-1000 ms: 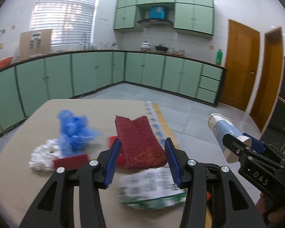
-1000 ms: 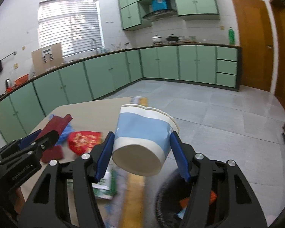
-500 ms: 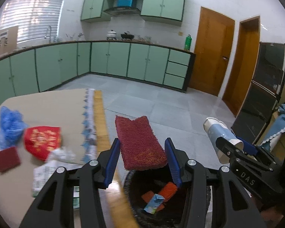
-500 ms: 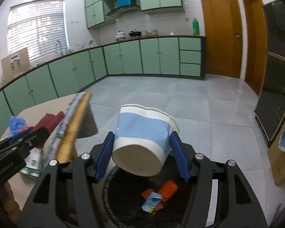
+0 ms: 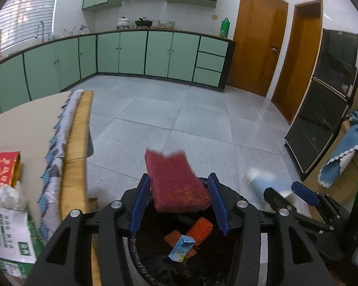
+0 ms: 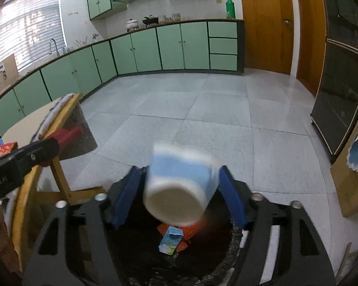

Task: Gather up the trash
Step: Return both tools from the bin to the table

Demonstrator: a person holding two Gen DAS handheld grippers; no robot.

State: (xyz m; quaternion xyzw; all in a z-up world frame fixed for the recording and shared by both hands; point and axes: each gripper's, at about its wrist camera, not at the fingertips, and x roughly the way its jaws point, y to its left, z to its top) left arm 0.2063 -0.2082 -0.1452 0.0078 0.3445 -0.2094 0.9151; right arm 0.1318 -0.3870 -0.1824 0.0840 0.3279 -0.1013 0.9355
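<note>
My left gripper [image 5: 179, 202] hangs over the black-lined trash bin [image 5: 155, 257]. Its jaws stand apart from the red scouring pad [image 5: 176, 183], which looks blurred and loose between them. My right gripper [image 6: 179, 195] is over the same bin [image 6: 217, 271]. Its jaws have spread and the blue-and-white paper cup [image 6: 179, 186] is blurred between them, tipping down. The cup also shows at the right of the left wrist view [image 5: 265, 186]. The bin holds orange pieces [image 5: 198, 228] and a small blue carton [image 6: 170, 239].
The table [image 5: 23, 124] is at the left with a red packet [image 5: 0, 169], crumpled white paper [image 5: 7, 195] and a green-and-white bag [image 5: 9, 236]. A wooden table edge [image 5: 76, 155] borders the bin. A dark cabinet [image 5: 327, 109] stands at the right.
Both grippers have moved from over the table to above the bin. Both jaws have widened; the pad and the cup have come loose and are blurred in motion.
</note>
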